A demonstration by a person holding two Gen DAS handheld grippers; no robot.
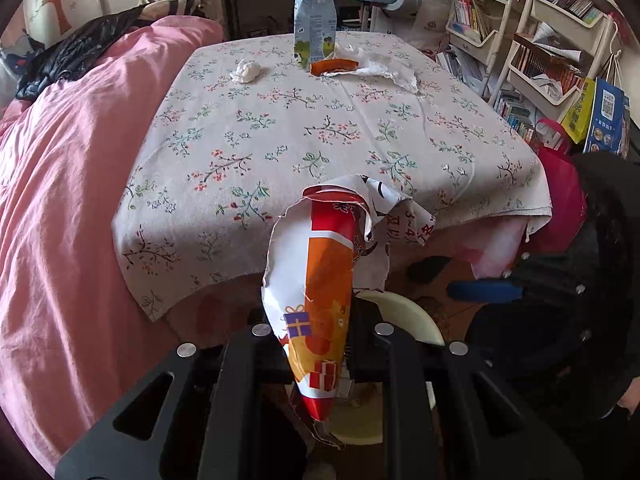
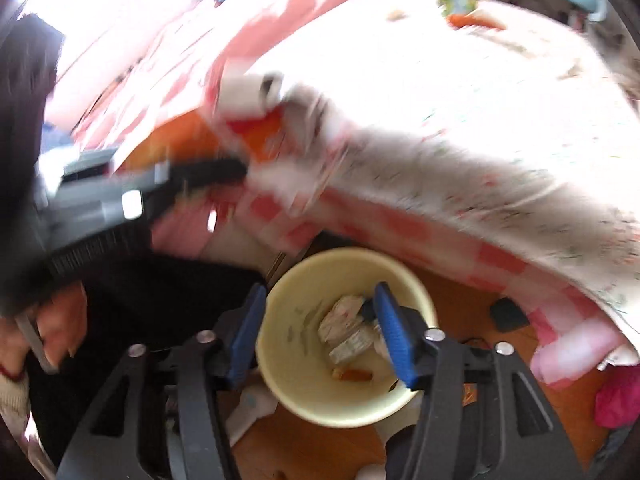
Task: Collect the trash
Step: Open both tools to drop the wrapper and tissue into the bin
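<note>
Wrapper paper, torn, light and crushable, is pinched near its lower end by the left gripper, whose jaws are closed on it, just above the cream bin on the floor. The right gripper is seen with jaws spread wide around the bin rim, gripping nothing. Milk carton, tissue ball and orange peel are left on the far bench

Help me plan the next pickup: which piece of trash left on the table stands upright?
The milk carton, at the table's far edge. It alone stands upright; the crumpled tissue ball, the orange peel and the white wrapper lie flat on the cloth.
</note>
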